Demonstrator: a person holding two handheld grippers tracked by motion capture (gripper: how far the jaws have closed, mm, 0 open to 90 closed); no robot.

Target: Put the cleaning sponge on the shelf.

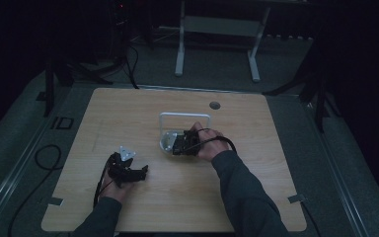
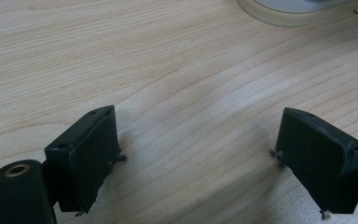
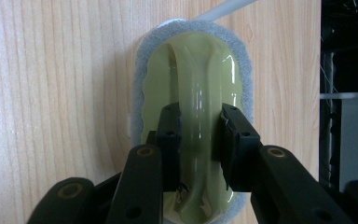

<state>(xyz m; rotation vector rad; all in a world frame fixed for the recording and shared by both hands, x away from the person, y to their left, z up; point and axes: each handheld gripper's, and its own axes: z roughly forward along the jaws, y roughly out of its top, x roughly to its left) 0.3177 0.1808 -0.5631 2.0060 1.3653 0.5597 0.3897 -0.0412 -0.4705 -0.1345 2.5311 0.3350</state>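
A pale green scrubbing pad (image 3: 191, 56) with a grey-white foam rim lies on the wooden table, its raised arched handle running down its middle. My right gripper (image 3: 200, 116) is shut on that handle, one black pad on each side. In the high view the right gripper (image 1: 185, 143) sits over a small white dish (image 1: 166, 143) beneath a white wire frame (image 1: 184, 115). My left gripper (image 1: 128, 170) rests low at the table's front left. Its jaws stand wide apart with only bare wood between them, and its fingers (image 2: 86, 158) hold nothing.
The wooden table (image 1: 256, 177) has a round cable hole (image 1: 215, 105) near its far edge. A white rounded rim (image 2: 279, 14) lies ahead of the left gripper. A white desk frame (image 1: 217, 44) stands on the floor beyond, and black cables trail at left.
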